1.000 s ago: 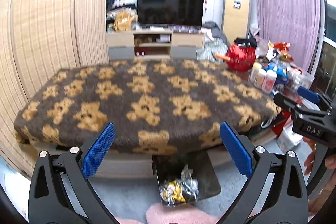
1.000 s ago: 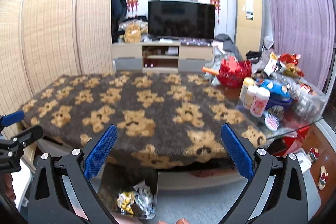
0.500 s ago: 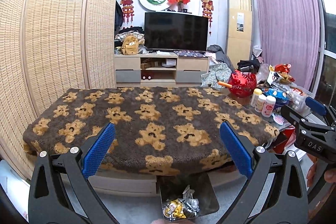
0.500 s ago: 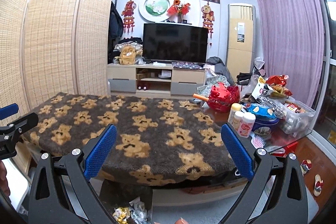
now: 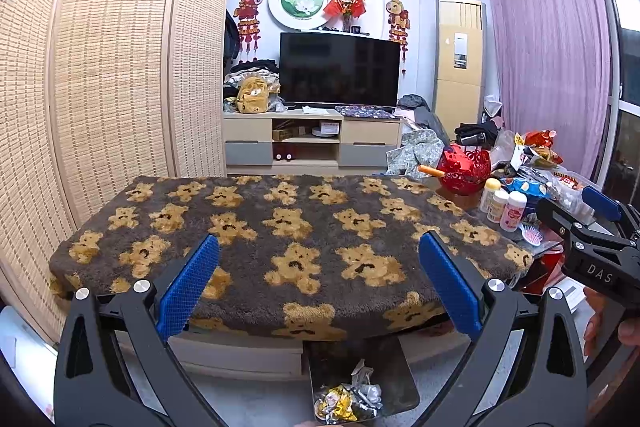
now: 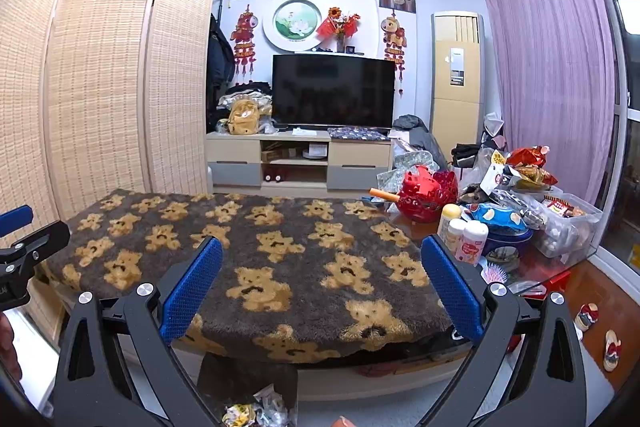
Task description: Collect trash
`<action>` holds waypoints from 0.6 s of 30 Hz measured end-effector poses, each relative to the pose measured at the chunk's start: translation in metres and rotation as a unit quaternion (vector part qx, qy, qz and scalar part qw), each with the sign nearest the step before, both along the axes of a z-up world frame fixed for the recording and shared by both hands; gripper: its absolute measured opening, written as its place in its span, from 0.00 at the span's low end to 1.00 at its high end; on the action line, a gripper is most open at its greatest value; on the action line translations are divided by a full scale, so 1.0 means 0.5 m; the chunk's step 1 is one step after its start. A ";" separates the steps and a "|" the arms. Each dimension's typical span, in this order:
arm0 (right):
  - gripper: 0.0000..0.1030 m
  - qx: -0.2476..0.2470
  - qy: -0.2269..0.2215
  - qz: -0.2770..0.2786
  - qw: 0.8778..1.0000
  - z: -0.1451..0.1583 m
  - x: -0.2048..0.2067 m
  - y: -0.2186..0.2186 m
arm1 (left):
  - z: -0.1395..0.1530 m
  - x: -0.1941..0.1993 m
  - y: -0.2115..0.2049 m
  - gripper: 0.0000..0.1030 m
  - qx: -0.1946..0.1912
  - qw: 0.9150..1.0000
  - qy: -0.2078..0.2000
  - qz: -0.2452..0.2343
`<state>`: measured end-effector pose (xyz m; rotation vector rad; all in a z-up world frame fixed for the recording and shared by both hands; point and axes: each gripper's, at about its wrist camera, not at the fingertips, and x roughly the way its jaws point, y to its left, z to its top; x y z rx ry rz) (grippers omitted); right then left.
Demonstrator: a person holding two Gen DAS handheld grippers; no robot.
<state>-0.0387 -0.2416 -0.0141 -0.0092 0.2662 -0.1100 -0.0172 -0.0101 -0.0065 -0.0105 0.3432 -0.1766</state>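
Observation:
A dark bin (image 5: 396, 375) stands on the floor below the table's front edge, with crumpled gold and silver wrappers (image 5: 348, 401) in it. It also shows in the right wrist view (image 6: 244, 379), with the wrappers (image 6: 256, 411) at the bottom edge. My left gripper (image 5: 319, 281) is open and empty, held above the bin. My right gripper (image 6: 321, 281) is open and empty over the table's front edge. Each gripper shows at the side of the other's view: the right one (image 5: 588, 223) and the left one (image 6: 24, 239).
The table carries a brown blanket with bear prints (image 5: 288, 227). At its right end stand bottles (image 6: 464, 235), a red basket (image 6: 430, 193), snack bags and a plastic box (image 6: 568, 223). A TV stand (image 5: 312, 143) and a folding screen (image 5: 100, 67) lie beyond.
Both grippers have risen and tilted up, so the room's back wall and ceiling came into view. The bin has slid toward the bottom edge. Both stayed open.

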 end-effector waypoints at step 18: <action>0.97 0.004 0.000 0.002 1.000 0.007 0.005 0.002 | 0.015 -0.002 -0.003 0.92 0.009 1.000 -0.009 0.000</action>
